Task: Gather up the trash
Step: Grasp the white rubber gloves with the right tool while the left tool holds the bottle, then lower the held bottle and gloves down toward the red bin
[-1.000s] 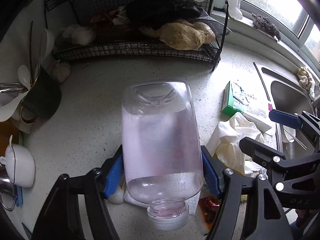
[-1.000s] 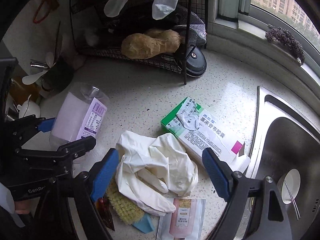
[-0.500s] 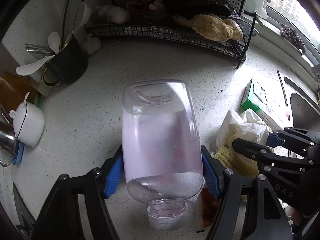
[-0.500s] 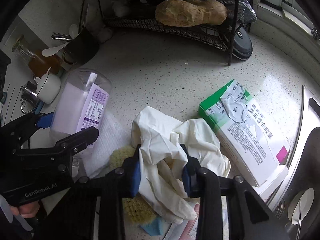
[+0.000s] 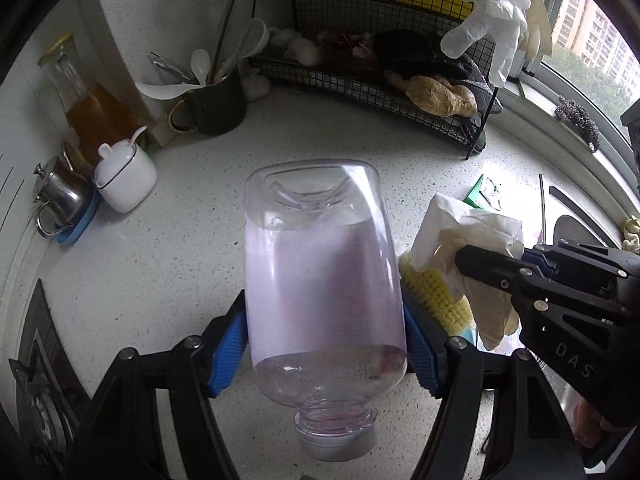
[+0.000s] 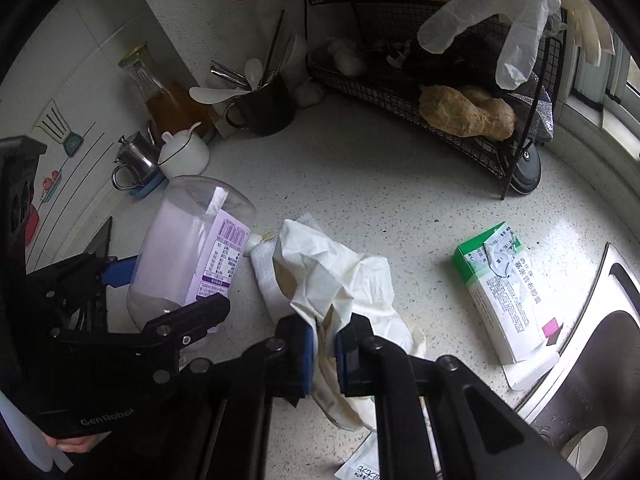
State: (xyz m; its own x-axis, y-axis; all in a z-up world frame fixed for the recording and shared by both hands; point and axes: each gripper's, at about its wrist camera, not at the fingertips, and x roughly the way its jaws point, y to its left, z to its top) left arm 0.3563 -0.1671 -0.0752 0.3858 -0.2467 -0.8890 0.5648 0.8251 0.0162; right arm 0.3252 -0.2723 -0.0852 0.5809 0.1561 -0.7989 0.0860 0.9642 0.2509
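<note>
Back corner of the speckled surface (image 5: pixel 192 264), and the dark utensil mug (image 5: pixel 214 104) is our marker. Spoons and chopsticks stick out of it. To its left, an amber-filled glass bottle (image 5: pixel 86 108) stands by the wall; in front of that, a white lidded pot (image 5: pixel 126 178) and a small steel teapot (image 5: pixel 56 196). To the mug's right, a black wire rack (image 5: pixel 360 88) holds garlic bulbs, something dark and a knob of ginger (image 5: pixel 440 96). Clear gloves (image 5: pixel 486 20) hang off its top. Far right, beyond the rack, the sink (image 6: pixel 600 364).
</note>
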